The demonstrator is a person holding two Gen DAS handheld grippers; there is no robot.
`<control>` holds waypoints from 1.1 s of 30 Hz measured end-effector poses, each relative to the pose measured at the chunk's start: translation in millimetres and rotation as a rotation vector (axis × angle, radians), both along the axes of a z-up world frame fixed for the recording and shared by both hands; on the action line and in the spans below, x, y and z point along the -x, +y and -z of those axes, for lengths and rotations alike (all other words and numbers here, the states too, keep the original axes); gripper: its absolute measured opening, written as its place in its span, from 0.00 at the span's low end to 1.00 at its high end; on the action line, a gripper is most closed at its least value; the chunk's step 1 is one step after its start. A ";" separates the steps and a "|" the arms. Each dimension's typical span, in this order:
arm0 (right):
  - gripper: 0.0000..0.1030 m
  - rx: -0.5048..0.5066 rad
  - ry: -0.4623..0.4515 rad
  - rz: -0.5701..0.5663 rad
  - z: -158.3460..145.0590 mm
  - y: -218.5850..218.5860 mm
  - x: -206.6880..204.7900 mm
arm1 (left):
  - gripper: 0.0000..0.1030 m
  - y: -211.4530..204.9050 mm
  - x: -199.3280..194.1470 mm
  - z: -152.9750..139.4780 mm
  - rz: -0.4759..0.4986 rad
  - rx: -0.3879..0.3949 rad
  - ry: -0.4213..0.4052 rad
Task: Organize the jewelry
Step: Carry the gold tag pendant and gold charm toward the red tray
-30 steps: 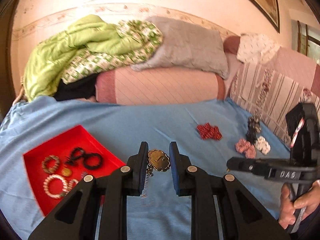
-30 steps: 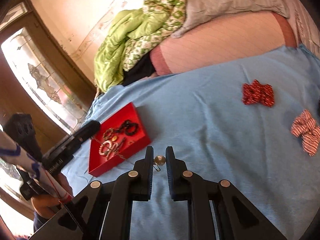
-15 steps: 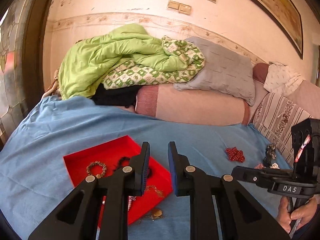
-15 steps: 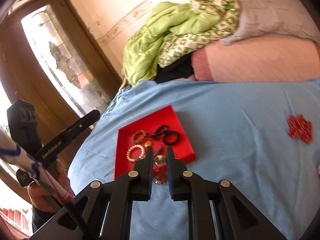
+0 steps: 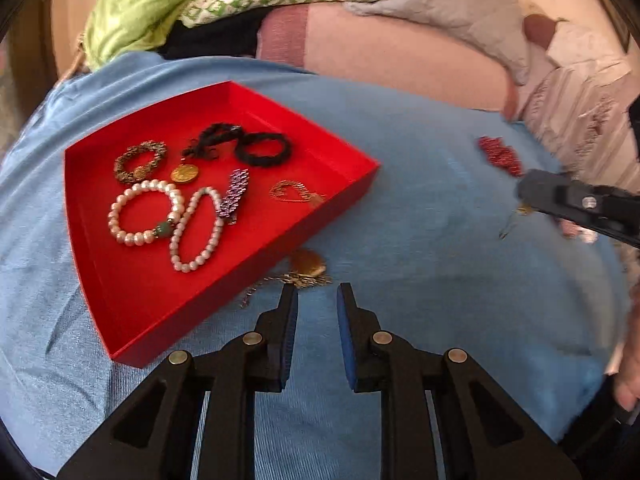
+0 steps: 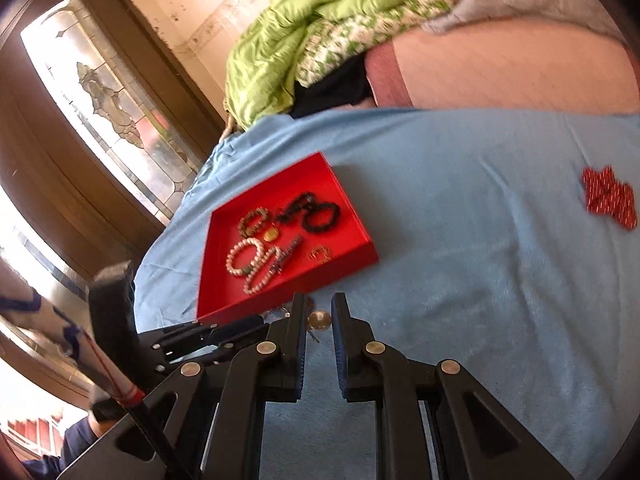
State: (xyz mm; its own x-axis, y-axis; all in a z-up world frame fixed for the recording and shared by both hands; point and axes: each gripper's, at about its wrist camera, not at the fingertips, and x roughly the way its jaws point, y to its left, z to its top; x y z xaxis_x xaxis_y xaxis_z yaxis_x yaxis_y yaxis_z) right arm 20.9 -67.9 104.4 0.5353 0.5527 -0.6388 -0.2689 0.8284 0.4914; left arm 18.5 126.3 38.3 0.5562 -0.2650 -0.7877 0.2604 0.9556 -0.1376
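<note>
Starting at the left, we see the shallow red tray point(image 5: 120, 296) on the blue sheet point(image 5: 420, 184), holding pearl bracelets point(image 5: 146, 218) and black braided bands point(image 5: 262, 150), its near wall just beside a gold pendant point(image 5: 307, 263) lying outside. Our left gripper point(image 5: 317, 300) hovers parted and empty just short of that pendant. Our right gripper point(image 6: 319, 312) pinches a small round gold charm point(image 6: 319, 320) over bare cloth, well apart from the red beaded piece point(image 6: 610, 202).

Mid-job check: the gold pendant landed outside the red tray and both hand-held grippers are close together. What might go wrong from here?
1. The gold pendant lies on the blue sheet against the red tray wall; a grab by the left hand-held gripper may nudge the tray.
2. Its thin chain may snag or slip out.
3. The right hand-held gripper holds a small medallion nearby; the two may collide.
</note>
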 end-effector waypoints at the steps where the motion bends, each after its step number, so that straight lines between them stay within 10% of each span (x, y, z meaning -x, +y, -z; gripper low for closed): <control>1: 0.13 -0.007 0.006 -0.004 1.9 -1.3 -0.3 | 0.19 -2.0 -2.3 3.9 0.000 0.002 0.012; 12: 0.13 -0.025 0.002 -0.031 4.8 -5.1 3.0 | 0.41 -38.5 -27.9 26.9 -0.044 -0.180 -0.030; 19: 0.13 -0.032 0.002 -0.027 6.5 -7.6 6.9 | 0.22 -45.9 -26.8 26.7 -0.034 -0.175 -0.037; 33: 0.13 -0.044 -0.046 0.000 -19.8 -8.4 5.9 | 0.22 -2.3 0.2 -101.4 -0.035 0.105 -0.279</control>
State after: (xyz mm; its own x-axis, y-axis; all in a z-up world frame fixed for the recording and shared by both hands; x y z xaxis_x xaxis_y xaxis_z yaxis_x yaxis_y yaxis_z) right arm 15.1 -76.4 124.2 0.5635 0.5793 -0.5889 -0.2918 0.8065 0.5142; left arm 18.3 124.0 139.7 0.7573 -0.3139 -0.5727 0.2692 0.9490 -0.1641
